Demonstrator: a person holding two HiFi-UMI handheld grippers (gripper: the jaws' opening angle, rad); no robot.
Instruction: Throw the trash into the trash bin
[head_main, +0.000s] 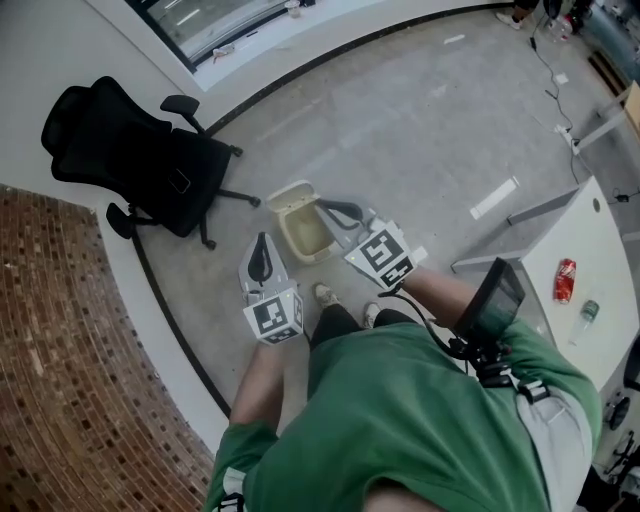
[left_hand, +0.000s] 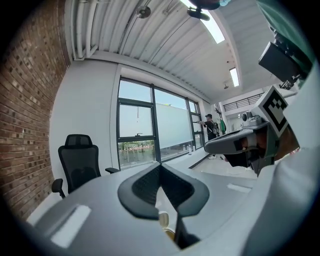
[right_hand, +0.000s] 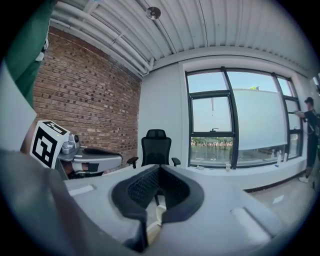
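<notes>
A beige trash bin (head_main: 290, 197) stands open on the grey floor just ahead of the person's feet. My left gripper (head_main: 262, 262) hangs in front of the body to the bin's left, its jaws meeting at the tip with nothing between them (left_hand: 160, 167). My right gripper (head_main: 338, 210) is raised over the bin's right edge, also shut and empty (right_hand: 159, 170). Both point roughly level toward the window wall. Each gripper shows in the other's view: the right gripper (left_hand: 245, 142) and the left gripper (right_hand: 95, 157).
A black office chair (head_main: 140, 160) stands at the left near the brick wall (head_main: 60, 350). A white table (head_main: 590, 260) at the right bears a red can (head_main: 565, 280) and a bottle (head_main: 588, 315). A person (right_hand: 310, 137) stands far off by the windows.
</notes>
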